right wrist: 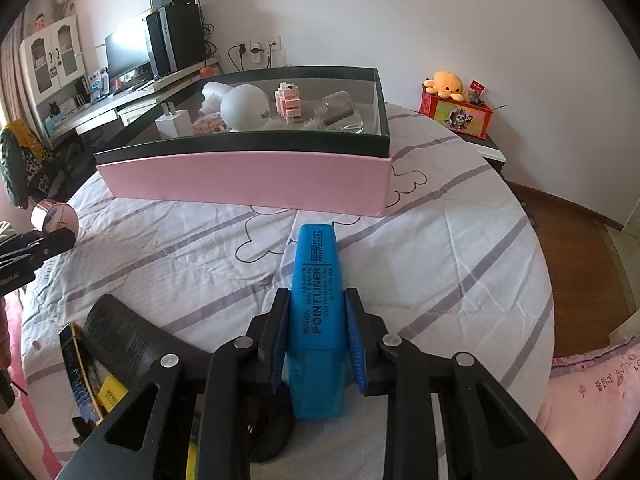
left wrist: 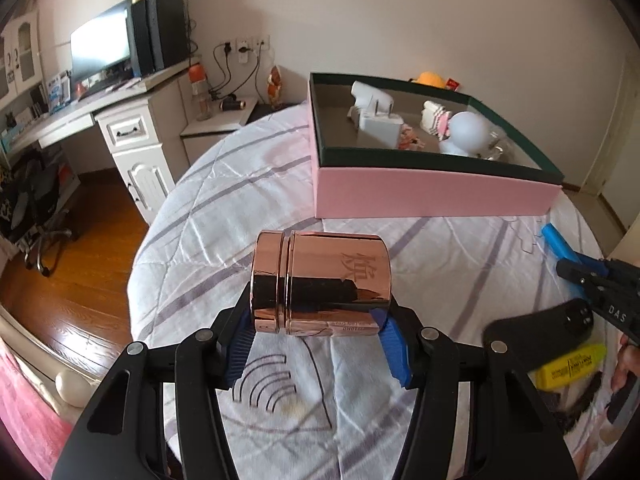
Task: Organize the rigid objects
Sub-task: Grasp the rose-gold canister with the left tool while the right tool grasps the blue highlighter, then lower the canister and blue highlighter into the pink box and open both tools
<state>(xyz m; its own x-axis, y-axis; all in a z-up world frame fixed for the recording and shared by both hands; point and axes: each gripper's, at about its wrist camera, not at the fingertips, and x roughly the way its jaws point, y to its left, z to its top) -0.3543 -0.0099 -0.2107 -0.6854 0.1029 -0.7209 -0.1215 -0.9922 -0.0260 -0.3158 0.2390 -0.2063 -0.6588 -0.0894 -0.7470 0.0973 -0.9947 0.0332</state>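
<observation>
The left gripper point(left wrist: 316, 336) clamps a shiny rose-gold metal canister point(left wrist: 320, 282) crosswise, the right gripper point(right wrist: 318, 344) pinches a blue plastic highlighter point(right wrist: 316, 312) lengthwise toward the pink cardboard box point(right wrist: 248, 180) at twelve o'clock.

— What does the room look like beyond the bed point(right wrist: 460, 248)?

— Plain white walls point(left wrist: 400, 16) meet a wooden floor point(left wrist: 80, 252). At ten o'clock a white desk point(left wrist: 132, 128) carries a lit monitor point(left wrist: 100, 50) and a black computer tower point(left wrist: 168, 36).

— And to the other side?

— At two o'clock a low dark side table point(right wrist: 490, 148) stands beside the bed; daylight fills the room evenly.
</observation>
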